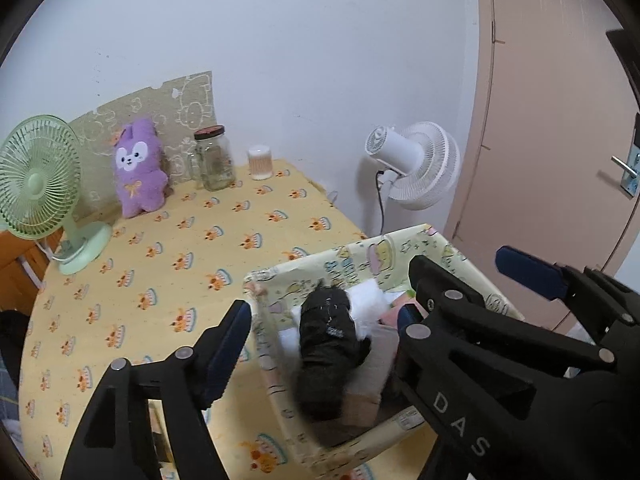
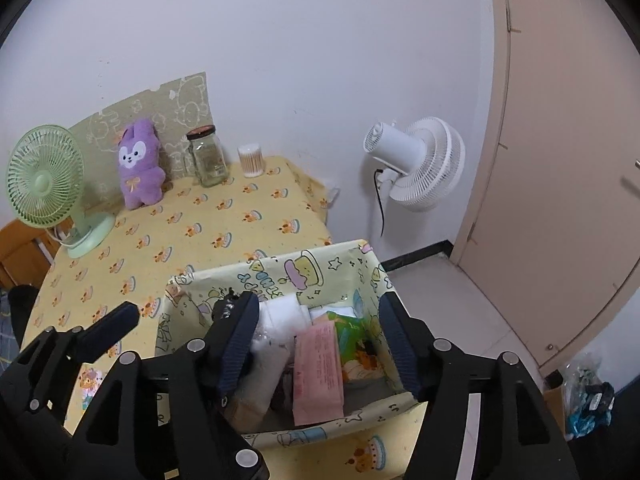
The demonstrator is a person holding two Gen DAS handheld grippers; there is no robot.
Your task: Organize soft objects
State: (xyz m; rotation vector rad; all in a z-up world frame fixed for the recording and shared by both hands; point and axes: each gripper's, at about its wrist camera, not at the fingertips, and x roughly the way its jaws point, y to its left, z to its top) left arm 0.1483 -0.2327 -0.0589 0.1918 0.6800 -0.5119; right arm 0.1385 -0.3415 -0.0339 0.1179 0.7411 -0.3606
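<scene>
Both the left gripper (image 1: 316, 344) and right gripper (image 2: 320, 344) hang with fingers apart and empty over the patterned box (image 2: 280, 268), where a black plush (image 1: 328, 336) lies between the left fingers, seemingly just stowed.

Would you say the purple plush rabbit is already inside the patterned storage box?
No, the purple plush rabbit stands at the back of the table against the wall, well apart from the patterned storage box near the front edge.

Black left gripper (image 1: 320, 344) and right gripper (image 2: 320, 344): silver rivets, navy-padded jaws.
</scene>
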